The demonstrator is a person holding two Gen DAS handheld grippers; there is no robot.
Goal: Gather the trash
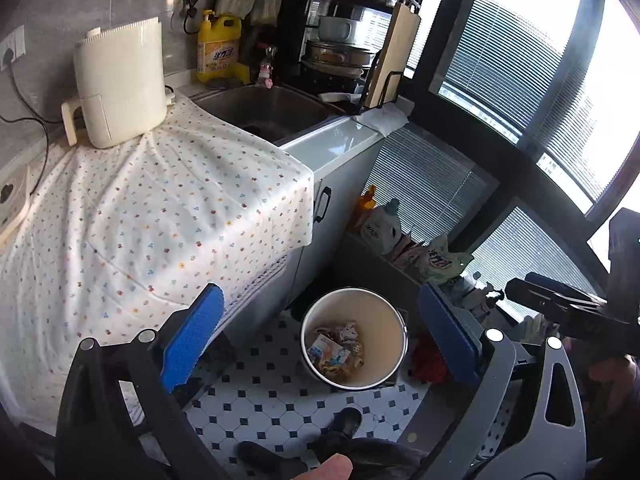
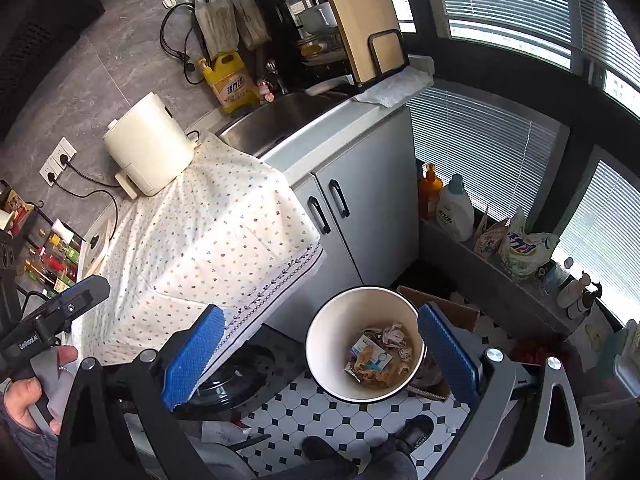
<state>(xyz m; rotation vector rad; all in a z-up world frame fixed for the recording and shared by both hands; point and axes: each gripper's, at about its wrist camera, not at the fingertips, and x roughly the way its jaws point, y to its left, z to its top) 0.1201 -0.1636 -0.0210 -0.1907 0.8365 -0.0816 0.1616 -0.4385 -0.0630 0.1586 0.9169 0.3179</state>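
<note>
A white bin stands on the black-and-white tiled floor of a small kitchen, beside the grey cabinet under the sink; crumpled paper, a small printed carton and other trash lie at its bottom, seen again from the right wrist view as a loose heap inside the same bin. Both tools hang above it, pointed downward; the left gripper has its jaws wide apart with nothing between the blue pads; the right gripper likewise stands wide and empty, its blue pads framing the bin from either side. To the left, a flower-dotted cloth drapes over the bench and hangs past its edge; a cream air fryer sits on the cloth's far corner, near a yellow detergent bottle at the wall; a wooden cutting board leans in a black rack by the blinds. A person's dark shoes show on the tiles just below the bin; a hand grips the other tool's handle at the lower left of the right wrist view.
</note>
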